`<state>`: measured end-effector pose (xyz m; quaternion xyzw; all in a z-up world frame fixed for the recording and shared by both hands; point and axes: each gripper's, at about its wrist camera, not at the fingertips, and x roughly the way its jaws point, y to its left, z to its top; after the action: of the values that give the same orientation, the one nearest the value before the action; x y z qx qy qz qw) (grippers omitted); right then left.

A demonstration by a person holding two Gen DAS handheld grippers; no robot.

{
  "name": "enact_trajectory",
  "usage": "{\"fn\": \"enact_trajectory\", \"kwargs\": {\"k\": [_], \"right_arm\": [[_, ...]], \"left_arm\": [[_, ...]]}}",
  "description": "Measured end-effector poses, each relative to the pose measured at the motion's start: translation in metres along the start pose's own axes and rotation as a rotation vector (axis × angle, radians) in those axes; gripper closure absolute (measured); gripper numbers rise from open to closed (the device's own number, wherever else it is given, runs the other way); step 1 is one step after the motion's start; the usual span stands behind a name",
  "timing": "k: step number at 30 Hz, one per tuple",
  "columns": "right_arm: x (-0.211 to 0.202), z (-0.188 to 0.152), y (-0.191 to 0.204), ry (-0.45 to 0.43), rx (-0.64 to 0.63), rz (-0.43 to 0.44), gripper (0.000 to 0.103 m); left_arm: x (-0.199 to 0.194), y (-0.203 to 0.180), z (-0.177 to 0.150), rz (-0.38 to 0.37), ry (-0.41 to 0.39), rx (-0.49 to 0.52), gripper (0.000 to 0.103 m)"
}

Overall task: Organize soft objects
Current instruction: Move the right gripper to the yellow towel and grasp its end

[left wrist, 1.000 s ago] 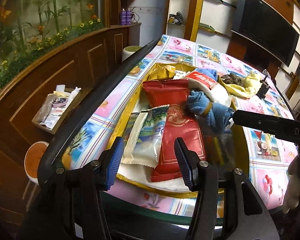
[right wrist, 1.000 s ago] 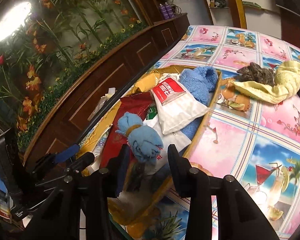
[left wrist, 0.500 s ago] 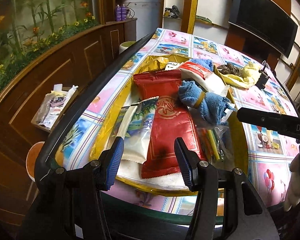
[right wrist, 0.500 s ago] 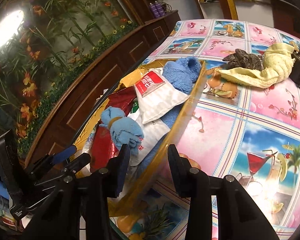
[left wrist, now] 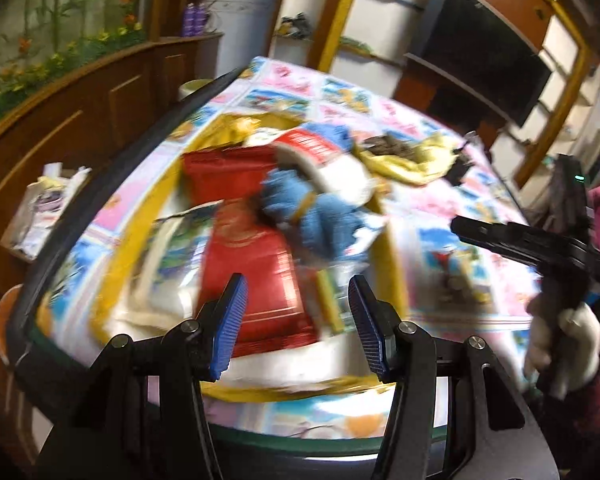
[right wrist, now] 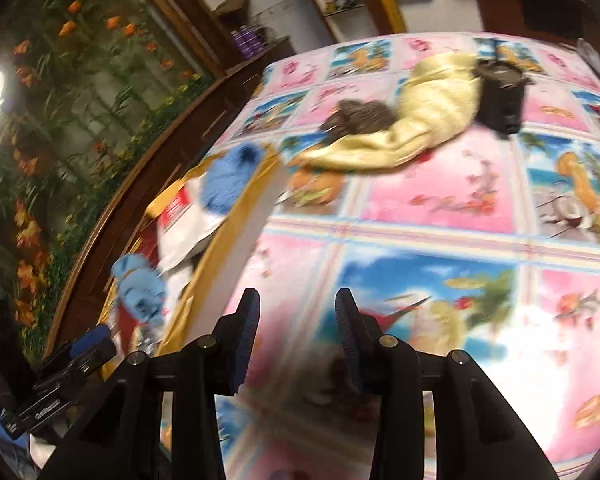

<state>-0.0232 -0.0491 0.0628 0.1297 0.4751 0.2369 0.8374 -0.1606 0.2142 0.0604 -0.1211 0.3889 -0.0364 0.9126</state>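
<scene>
Right tool (right wrist: 296, 344) has swung right, off the yellow tray (right wrist: 216, 256) onto open desk (right wrist: 440, 200), spread and empty. Left tool (left wrist: 296, 320) stays spread over the tray. Yellow towel (right wrist: 416, 128) lies far, likely next pickup.
</scene>
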Motion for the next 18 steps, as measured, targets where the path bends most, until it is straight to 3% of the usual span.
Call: {"fn": "enact_trajectory", "kwargs": {"k": [9,11,18], "right_arm": [[0.007,0.059,-0.010,-0.098,-0.059,-0.143,0.061],[0.023,0.077,-0.005,-0.096,-0.095,-0.177,0.050],[0.092,0.129,0.002,-0.012,-0.177,-0.308,0.049]], "left_arm": [[0.001,-0.025,0.002,-0.089,-0.026,0.080,0.050],[0.003,-0.026,0.004,-0.085,-0.022,0.086,0.050],[0.004,-0.003,0.011,-0.047,-0.027,0.025,0.050]]}}
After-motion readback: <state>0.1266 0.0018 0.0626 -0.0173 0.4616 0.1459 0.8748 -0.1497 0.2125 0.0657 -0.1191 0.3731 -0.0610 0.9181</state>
